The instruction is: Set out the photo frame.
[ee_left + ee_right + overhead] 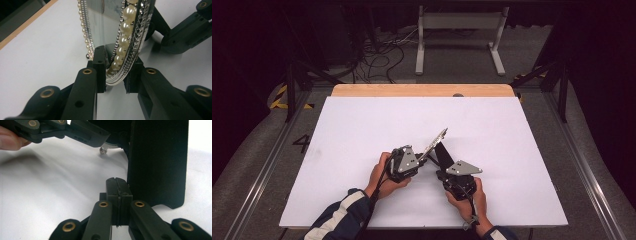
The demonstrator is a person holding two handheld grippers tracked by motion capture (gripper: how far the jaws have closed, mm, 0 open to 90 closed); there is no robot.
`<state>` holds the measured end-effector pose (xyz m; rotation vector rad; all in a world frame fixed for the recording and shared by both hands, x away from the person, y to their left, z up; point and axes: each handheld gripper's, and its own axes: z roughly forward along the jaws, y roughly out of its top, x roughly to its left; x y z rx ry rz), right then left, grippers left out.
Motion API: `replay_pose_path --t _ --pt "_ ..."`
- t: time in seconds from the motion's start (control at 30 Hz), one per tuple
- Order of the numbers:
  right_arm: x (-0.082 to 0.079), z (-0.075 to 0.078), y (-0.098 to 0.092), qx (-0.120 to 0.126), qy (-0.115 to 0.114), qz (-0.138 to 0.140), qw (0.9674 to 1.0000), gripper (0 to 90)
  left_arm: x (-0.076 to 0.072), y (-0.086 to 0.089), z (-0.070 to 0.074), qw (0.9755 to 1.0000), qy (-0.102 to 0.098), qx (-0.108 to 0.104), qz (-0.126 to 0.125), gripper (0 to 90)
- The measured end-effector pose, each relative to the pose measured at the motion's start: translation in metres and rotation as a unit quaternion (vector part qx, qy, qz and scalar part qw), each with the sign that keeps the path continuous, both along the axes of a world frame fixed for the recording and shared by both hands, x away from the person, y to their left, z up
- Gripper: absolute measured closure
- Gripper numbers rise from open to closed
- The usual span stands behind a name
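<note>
Pearl-rimmed picture frame (435, 141) is standing tilted near the middle of the white table (362, 130), its black back stand (157, 162) propping it from behind. The left gripper (113, 72) is clamping the frame's lower edge — pads pressing on both faces of the beaded rim. The right gripper (117, 195) is resting just beside the stand, its jaws closed together on nothing — pads touching.
</note>
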<state>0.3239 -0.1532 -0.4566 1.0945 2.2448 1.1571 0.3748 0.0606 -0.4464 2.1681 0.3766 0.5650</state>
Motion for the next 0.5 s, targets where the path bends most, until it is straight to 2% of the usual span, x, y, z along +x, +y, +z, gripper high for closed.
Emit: replay_pose_path --t 0.33,0.5 --pt "0.0032 0.002 -0.0047 -0.01 0.008 0.03 0.9995 90.0 -0.0077 -0.0006 -0.0009 0.9999 0.006 -0.005 0.012 73.5" --pt "0.0046 0.0027 -0.0079 -0.014 0.01 0.031 0.9993 90.0 -0.0061 -0.0003 -0.0022 0.9995 0.02 -0.022 0.005 69.6"
